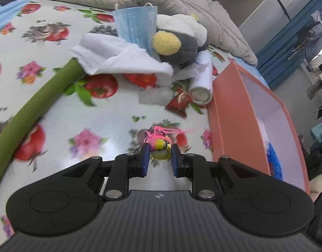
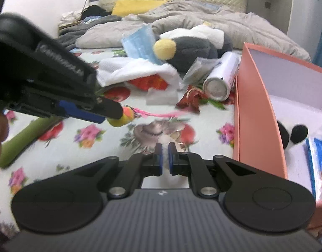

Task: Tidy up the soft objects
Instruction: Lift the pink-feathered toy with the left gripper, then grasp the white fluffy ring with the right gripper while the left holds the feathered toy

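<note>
Pinched between the left gripper's [image 1: 160, 157] pads is a small yellow-and-pink toy [image 1: 161, 146] with pink strands, lifted above the floral cloth [image 1: 56, 115]. Right gripper [image 2: 164, 157] has its jaws pressed nearly together on nothing. To the right, the pink box [image 2: 255, 105] already holds a black-and-white plush [image 2: 295, 134] and a blue packet [image 2: 320, 163]. Farther off, a towel [image 1: 119, 56], mask [image 1: 135, 25], penguin plush [image 1: 179, 42] and can [image 1: 199, 88] remain unsorted, so much looks left.

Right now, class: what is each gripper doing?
Left gripper: closed on a small toy.
Right gripper: closed, holding nothing.
</note>
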Available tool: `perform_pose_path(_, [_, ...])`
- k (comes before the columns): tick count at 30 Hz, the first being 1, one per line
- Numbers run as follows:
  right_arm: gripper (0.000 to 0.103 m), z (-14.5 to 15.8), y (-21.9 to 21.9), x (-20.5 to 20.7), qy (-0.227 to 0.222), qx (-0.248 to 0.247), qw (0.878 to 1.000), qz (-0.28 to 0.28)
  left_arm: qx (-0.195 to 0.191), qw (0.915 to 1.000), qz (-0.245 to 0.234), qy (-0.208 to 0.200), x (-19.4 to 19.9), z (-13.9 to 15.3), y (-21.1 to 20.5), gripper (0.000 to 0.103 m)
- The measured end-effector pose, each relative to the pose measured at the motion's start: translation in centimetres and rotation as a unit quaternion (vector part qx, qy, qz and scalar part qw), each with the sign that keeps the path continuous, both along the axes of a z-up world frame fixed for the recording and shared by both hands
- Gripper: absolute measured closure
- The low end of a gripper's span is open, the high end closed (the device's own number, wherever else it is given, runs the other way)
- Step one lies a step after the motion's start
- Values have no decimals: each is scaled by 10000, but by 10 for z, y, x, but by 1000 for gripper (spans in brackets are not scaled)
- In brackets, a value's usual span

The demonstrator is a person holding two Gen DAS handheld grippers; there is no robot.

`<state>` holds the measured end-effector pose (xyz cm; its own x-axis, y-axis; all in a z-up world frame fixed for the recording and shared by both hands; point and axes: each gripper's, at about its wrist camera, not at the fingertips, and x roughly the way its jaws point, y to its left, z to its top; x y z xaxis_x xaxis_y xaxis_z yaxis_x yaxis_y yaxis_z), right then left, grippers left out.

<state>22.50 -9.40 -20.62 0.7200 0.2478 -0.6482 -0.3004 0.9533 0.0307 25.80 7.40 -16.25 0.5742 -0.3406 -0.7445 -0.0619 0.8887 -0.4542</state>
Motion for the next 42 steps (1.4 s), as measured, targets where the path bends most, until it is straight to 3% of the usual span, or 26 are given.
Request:
perform_pose_path(9, [94, 10, -2, -37, 199, 89, 9989, 421, 346, 9990, 273, -34, -74, 1, 16, 78])
perform_pose_path(20, [90, -8, -6, -54, 1175, 523, 9906, 460, 501, 9977, 429, 135, -131, -20, 23, 77])
perform_pose_path(22, [81, -9, -6, -51, 1307, 517, 9892, 404, 494, 9977, 432, 187, -133, -23, 24, 76])
perform_pose_path(24, [54, -8, -7, -50, 1357, 542, 9887, 344, 442, 9977, 480, 181, -135, -25, 26, 68])
perform_pose_path(26, [45, -7, -7, -50, 1344, 521, 9890, 329, 304, 9981, 506, 193, -136, -28, 29, 59])
perform_pose_path(34, [46, -19, -2, -37, 1327, 234, 9907, 185, 47, 9975, 639, 288, -136, -42, 36, 59])
perform_pose_path(42, [48, -25, 16, -27, 1151, 3, 9925, 404, -151, 9980, 574, 223, -131, -46, 37, 59])
